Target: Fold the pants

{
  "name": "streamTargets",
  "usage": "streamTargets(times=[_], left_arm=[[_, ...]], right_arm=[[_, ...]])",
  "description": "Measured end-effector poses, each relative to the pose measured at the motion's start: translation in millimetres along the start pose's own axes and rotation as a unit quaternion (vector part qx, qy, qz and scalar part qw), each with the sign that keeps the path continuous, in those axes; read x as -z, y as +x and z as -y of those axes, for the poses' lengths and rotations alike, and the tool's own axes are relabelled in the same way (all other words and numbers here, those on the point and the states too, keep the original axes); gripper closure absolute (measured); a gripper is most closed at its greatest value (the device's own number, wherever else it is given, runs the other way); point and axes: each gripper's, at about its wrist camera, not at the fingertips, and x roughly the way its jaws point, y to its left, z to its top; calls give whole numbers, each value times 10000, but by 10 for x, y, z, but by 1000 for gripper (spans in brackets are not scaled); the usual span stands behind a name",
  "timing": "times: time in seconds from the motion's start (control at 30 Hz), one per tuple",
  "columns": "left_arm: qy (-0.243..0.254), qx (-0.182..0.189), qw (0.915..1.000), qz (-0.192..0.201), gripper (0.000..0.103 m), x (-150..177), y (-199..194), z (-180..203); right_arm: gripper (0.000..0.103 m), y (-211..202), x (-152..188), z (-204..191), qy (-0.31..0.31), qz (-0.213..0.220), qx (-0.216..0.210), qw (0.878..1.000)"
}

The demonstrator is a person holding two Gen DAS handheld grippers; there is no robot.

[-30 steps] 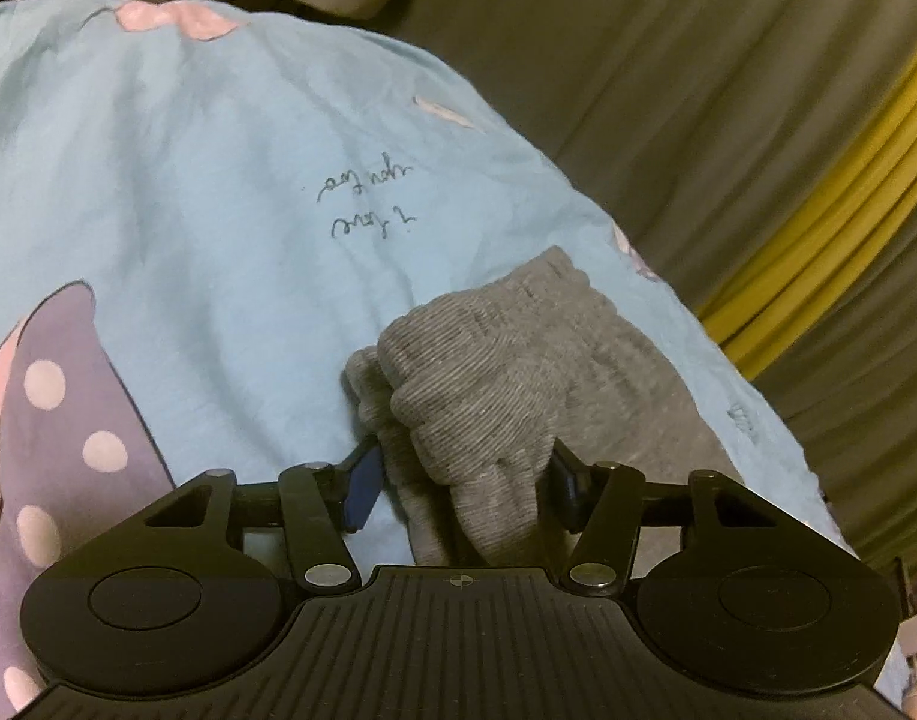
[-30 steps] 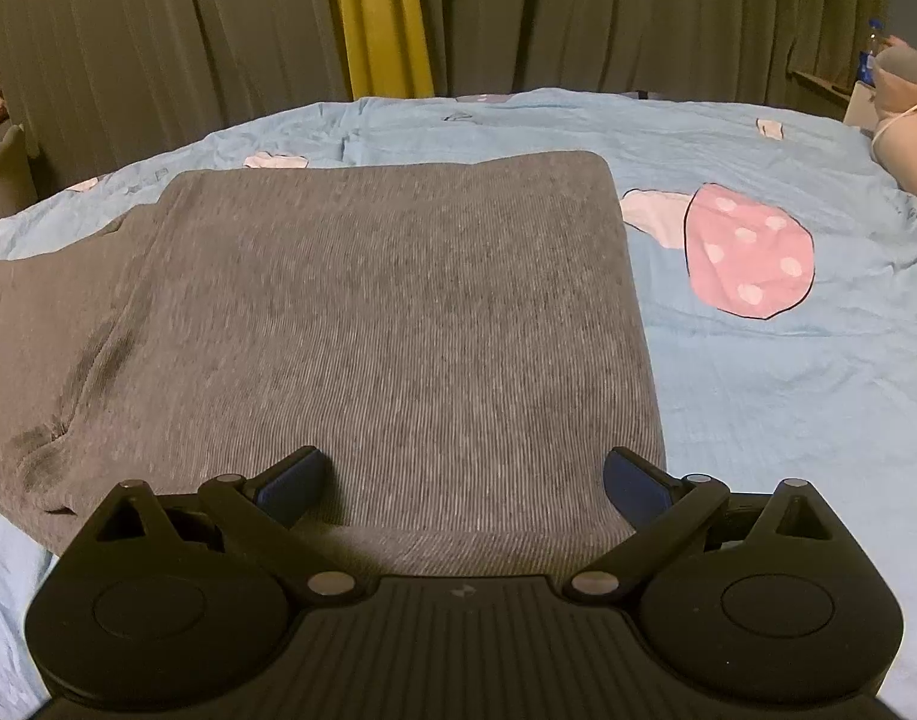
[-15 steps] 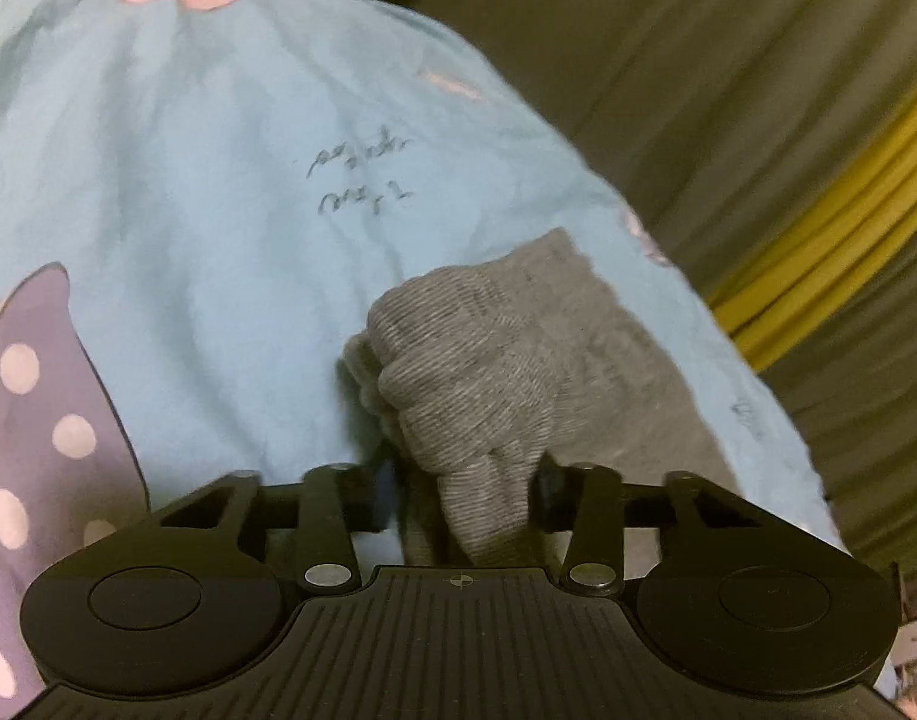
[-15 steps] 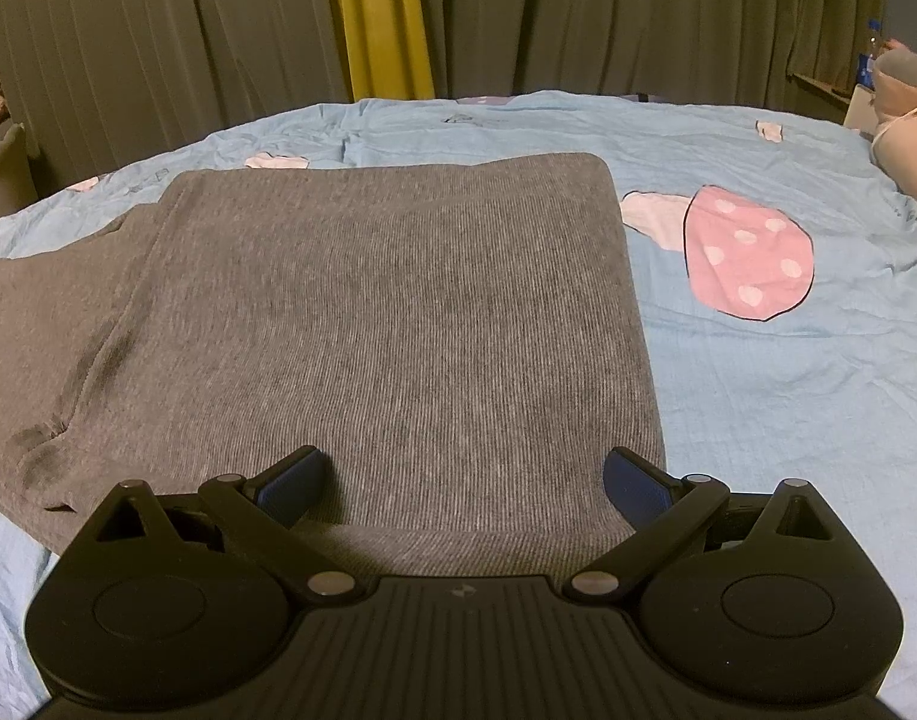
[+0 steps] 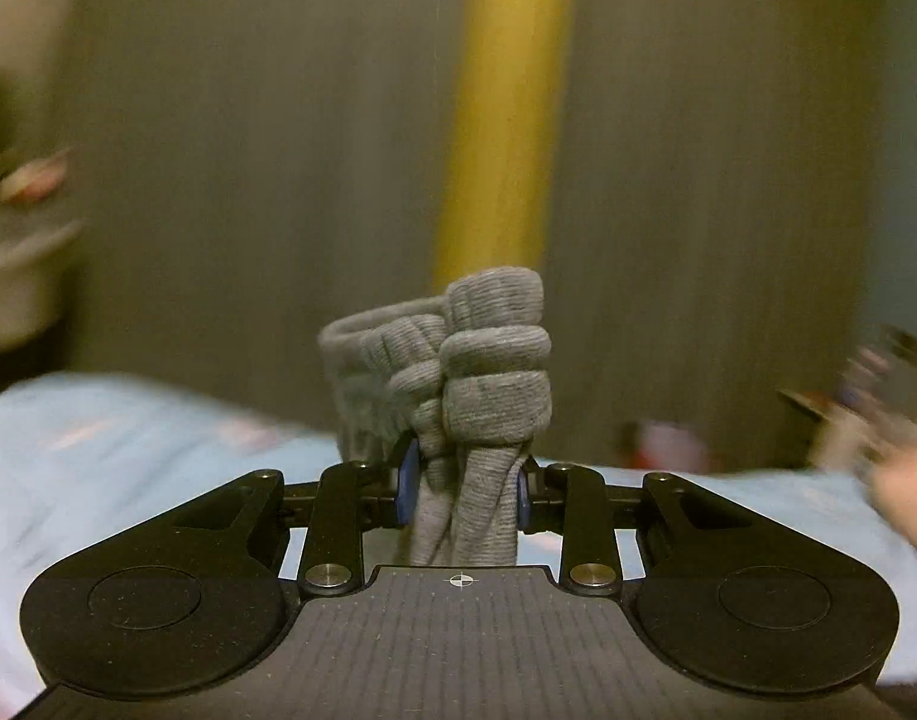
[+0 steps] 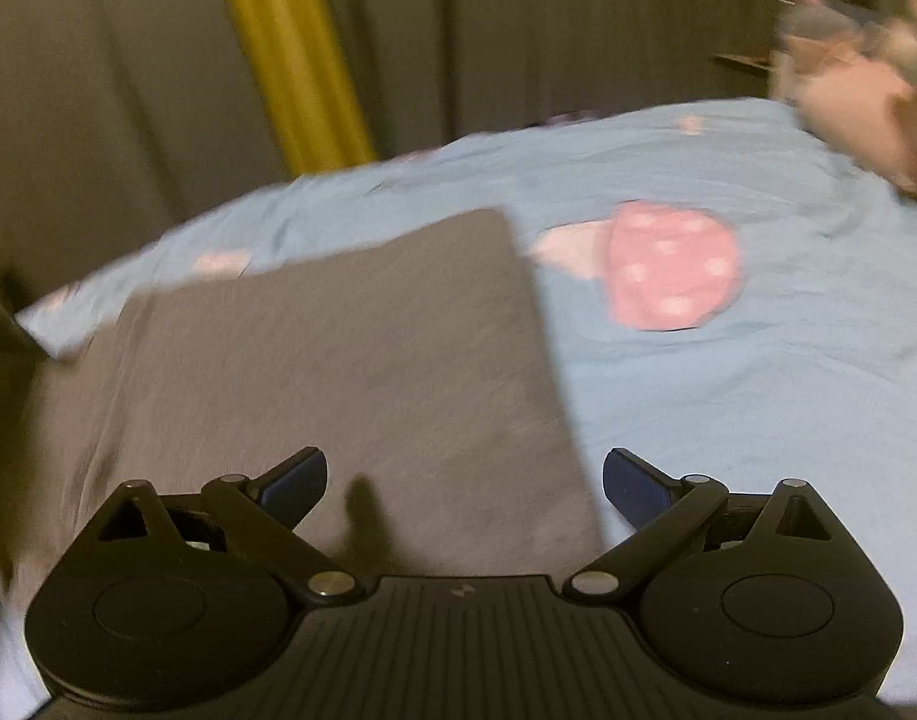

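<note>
The grey ribbed pants (image 6: 314, 360) lie spread flat on the light blue bedsheet (image 6: 728, 396) in the right wrist view. My left gripper (image 5: 463, 483) is shut on a bunched grey end of the pants (image 5: 488, 372), lifted above the bed so the bunch stands up in front of the curtains. My right gripper (image 6: 464, 477) is open and empty, hovering over the near right edge of the flat pants. Both views are blurred by motion.
The sheet has a pink dotted patch (image 6: 674, 270) right of the pants. Dark curtains with a yellow strip (image 5: 500, 114) hang behind the bed. Blurred clutter (image 6: 866, 78) sits at the far right edge of the bed.
My left gripper has closed tighter on the bunched pants end, lifted it off the sheet and swung toward the curtains. My right gripper has tilted and shifted, still open.
</note>
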Motion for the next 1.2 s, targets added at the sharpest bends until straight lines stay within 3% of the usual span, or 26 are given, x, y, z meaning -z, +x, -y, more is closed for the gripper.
streamTargets(times=[0.1,0.17,0.23,0.27,0.3,0.33,0.4,0.47,0.53,0.6,0.63,0.7,0.83,0.87,0.9,1.03,1.2], left_arm=[[570,727,9955,-227,69,245,127,764],[801,1070,9874,-853,63,562,310,1182],[1324,1209,9652,-1905,51,1024,543,1545],[1541,1158,9498,-2466,53,1236,625,1643],[1549,1127,9415,-2772,55,1366,650,1659],[1443,1068,9405,-2885,56,1433,635,1608],[1118,982,9495,-2762,46,1372,502,1425],[592,688,9615,-2593,19,1164,355,1194],[14,254,9739,-2255,8,934,184,872],[-318,-245,9785,-2021,7,805,67,608],[-436,-558,9774,-1991,6,776,53,451],[-627,-1159,9675,-2158,6,815,138,167],[-766,-1930,9436,-2578,6,1187,194,-75],[-661,-2140,9331,-2814,7,1277,254,-69],[-613,-2162,9277,-2983,7,1302,302,-86],[-673,-1946,9333,-2942,7,1326,387,-112],[-1041,-1811,9259,-3146,7,1380,411,-283]], right_arm=[[4,-81,-32,226,710,113,-129,9973],[4,-121,-38,330,997,165,-218,9946],[4,-157,-38,389,1136,210,-309,9928],[4,-171,-34,401,1146,223,-350,9925],[4,-185,-33,404,1133,238,-406,9924],[4,-200,-31,401,1104,254,-474,9924],[4,-215,-27,387,1043,287,-640,9921],[4,-243,-49,364,970,293,-829,9914],[4,-253,-72,303,904,230,-1064,9899],[5,-239,-105,245,949,94,-1476,9844],[5,-231,-114,209,973,13,-1688,9808],[5,-165,-119,136,918,-271,-1853,9780],[17,85,-68,167,1070,-848,-1498,9793],[21,102,-74,203,1188,-858,-1532,9773],[22,104,-92,219,1272,-858,-1591,9753],[23,197,-142,223,1589,-962,-1752,9669],[21,421,-182,90,1693,-1297,-1983,9567]])
